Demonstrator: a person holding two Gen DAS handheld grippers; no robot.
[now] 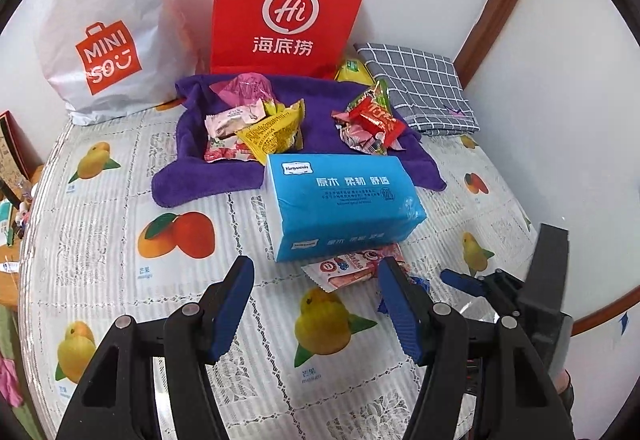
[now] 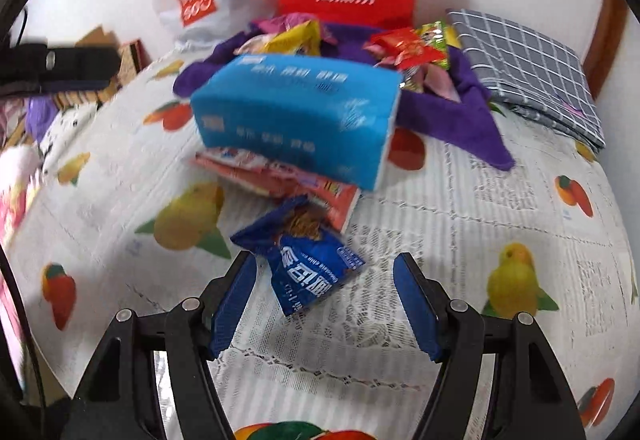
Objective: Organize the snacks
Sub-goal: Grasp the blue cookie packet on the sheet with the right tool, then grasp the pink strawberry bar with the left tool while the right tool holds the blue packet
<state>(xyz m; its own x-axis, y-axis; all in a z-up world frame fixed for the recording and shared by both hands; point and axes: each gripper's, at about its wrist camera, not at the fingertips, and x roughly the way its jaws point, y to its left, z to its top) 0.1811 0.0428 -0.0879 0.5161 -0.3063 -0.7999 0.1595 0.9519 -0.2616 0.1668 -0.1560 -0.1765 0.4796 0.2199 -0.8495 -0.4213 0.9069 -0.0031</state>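
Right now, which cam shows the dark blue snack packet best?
Right wrist view. The dark blue snack packet lies whole and close on the tablecloth, ahead of the open right tool. In the left wrist view, only blue scraps peek out behind a left tool finger.

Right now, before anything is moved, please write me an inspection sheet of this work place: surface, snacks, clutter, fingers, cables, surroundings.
Surface: table cover with fruit print, flat.
Job's things: snack packets heaped on the purple towel; blue snack packet alone near the front; red packet partly under the tissue pack.
Clutter: checked cloth, folded, at the right rear.
Grippers: left gripper open, nothing between its fingers; right gripper open, blue snack packet between its fingers, not pressed.
Cables: a dark cord at the left edge of the right wrist view.
Surroundings: red paper bag and white plastic bag standing against the wall.
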